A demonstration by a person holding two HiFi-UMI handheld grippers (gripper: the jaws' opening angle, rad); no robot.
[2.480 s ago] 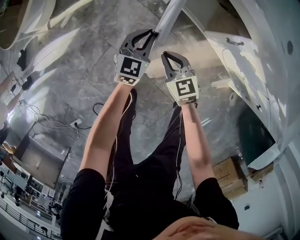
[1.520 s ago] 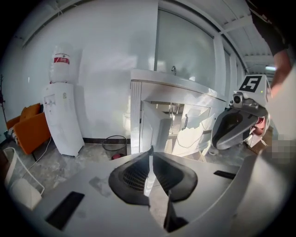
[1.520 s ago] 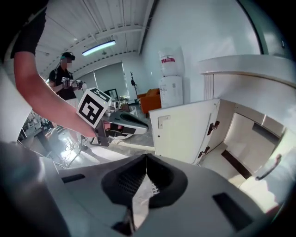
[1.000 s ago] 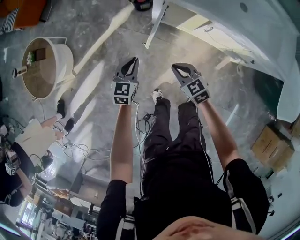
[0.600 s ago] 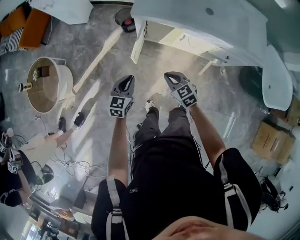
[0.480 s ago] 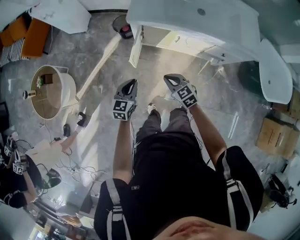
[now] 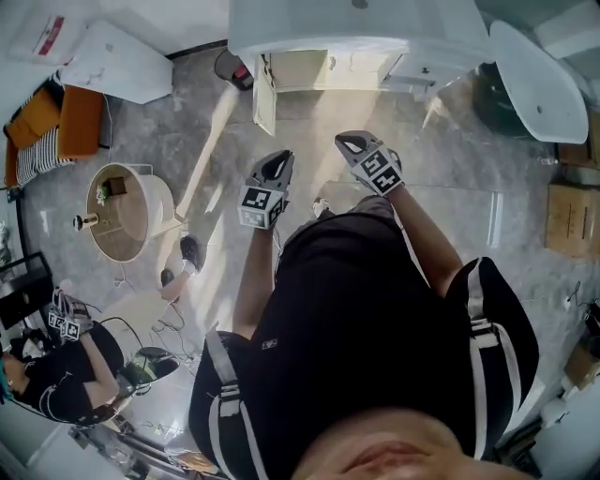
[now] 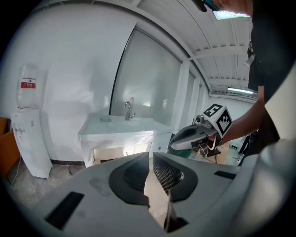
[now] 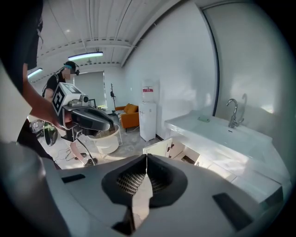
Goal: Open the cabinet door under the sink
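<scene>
While the left gripper and right gripper hung closed and empty, well short of the sink, its cabinet door stood ajar, so a careless reach risked knocking it closed.

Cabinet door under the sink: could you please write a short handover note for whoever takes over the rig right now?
Left gripper: jaws together, empty, held over the floor, short of the vanity.
Right gripper: jaws together, empty, alongside the left one.
Cabinet door: swung open under the sink, at its left end in the head view; neither gripper touches it.
Done: the door is open.
Left: apparently nothing for this door.
</scene>
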